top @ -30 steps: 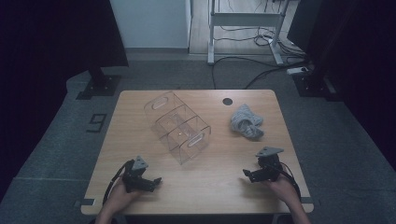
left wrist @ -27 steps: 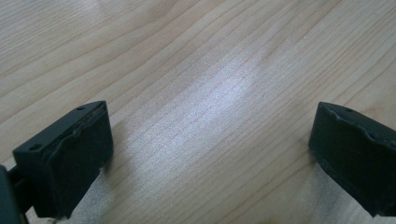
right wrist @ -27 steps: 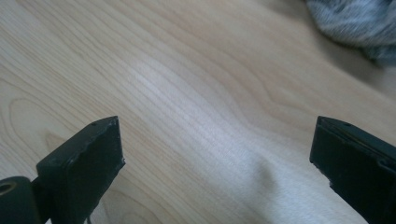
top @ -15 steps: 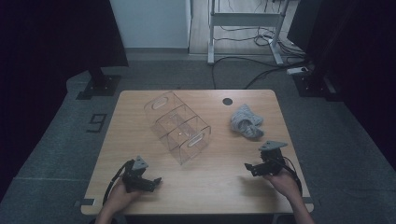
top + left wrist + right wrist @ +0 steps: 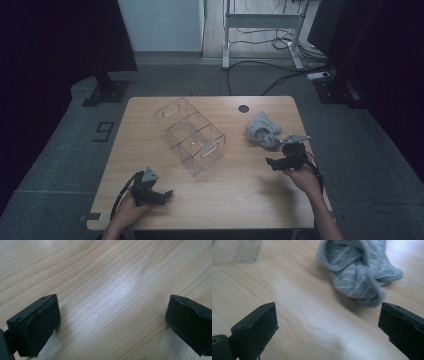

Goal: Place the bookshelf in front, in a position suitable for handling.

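Grey socks (image 5: pixel 358 272) lie just ahead of the right gripper (image 5: pixel 328 327), jaws wide, empty; left gripper (image 5: pixel 112 325) likewise.

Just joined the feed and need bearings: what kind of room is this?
Probably a lab or recording studio: a lone wooden table on grey carpet, dark curtains at the sides, a metal desk frame with loose cables behind.

left gripper (image 5: pixel 161 194) agape, right gripper (image 5: pixel 276 162) agape

I see both tools black w/ grey 3-corner top plates: left tool (image 5: pixel 165 193), right tool (image 5: pixel 272 162). Black cables trail off each. Jaw blocks matte black, small screw holes. Forearms bare, no sleeves.
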A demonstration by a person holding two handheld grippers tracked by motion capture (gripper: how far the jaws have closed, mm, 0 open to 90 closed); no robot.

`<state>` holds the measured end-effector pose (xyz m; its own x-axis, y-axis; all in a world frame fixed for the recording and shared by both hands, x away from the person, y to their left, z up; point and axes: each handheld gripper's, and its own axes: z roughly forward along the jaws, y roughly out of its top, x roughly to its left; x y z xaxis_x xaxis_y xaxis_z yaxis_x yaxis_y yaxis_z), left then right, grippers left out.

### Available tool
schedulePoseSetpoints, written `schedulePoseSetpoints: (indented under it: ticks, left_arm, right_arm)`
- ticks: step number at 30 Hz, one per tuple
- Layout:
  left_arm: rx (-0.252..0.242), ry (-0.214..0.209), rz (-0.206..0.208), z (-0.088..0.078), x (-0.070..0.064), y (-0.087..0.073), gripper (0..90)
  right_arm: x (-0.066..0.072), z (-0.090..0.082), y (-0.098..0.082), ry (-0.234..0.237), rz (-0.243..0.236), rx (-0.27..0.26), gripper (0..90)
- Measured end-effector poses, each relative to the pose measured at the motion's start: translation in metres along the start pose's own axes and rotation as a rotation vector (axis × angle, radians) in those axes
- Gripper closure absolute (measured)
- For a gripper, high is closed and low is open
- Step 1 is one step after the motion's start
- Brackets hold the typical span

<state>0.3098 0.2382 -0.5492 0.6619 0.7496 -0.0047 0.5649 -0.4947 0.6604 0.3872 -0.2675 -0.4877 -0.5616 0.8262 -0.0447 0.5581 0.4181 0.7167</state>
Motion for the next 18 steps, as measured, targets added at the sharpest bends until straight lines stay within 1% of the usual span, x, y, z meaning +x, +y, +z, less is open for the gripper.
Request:
schedulePoseSetpoints:
  ticks: [4, 7, 8, 9, 10, 12, 13, 14, 17, 18]
  left_arm:
    - [0.001, 0.002, -0.001, 0.000, 0.000, 0.000, 0.0]
    - [0.001, 0.002, -0.001, 0.000, 0.000, 0.000, 0.0]
    - [0.000, 0.003, -0.002, 0.000, 0.000, 0.000, 0.0]
    - [0.000, 0.003, -0.002, 0.000, 0.000, 0.000, 0.0]
    - [0.000, 0.004, -0.002, 0.000, 0.000, 0.000, 0.0]
    - [-0.001, 0.004, -0.003, 0.000, 0.000, 0.000, 0.0]
    - [-0.001, 0.004, -0.003, 0.000, 0.000, 0.000, 0.0]
    - [-0.001, 0.004, -0.003, 0.000, 0.000, 0.000, 0.0]
    - [-0.001, 0.005, -0.003, 0.001, 0.000, 0.000, 0.0]
    - [-0.001, 0.005, -0.003, 0.001, 0.000, 0.000, 0.0]
  right_arm:
    - [-0.011, 0.010, 0.011, -0.014, 0.027, 0.000, 1.0]
    - [-0.015, 0.016, 0.017, -0.015, 0.045, 0.004, 1.1]
    - [-0.018, 0.021, 0.022, -0.016, 0.066, 0.003, 1.1]
    - [-0.018, 0.021, 0.022, -0.016, 0.066, 0.003, 1.1]
    - [-0.021, 0.027, 0.028, -0.021, 0.071, 0.002, 1.0]
    - [-0.022, 0.030, 0.030, -0.023, 0.072, 0.005, 1.0]
    - [-0.023, 0.036, 0.035, -0.029, 0.068, 0.011, 1.0]
    - [-0.023, 0.036, 0.035, -0.029, 0.068, 0.011, 1.0]
    - [-0.026, 0.048, 0.044, -0.041, 0.068, 0.018, 1.0]
    - [-0.026, 0.048, 0.044, -0.041, 0.068, 0.018, 1.0]
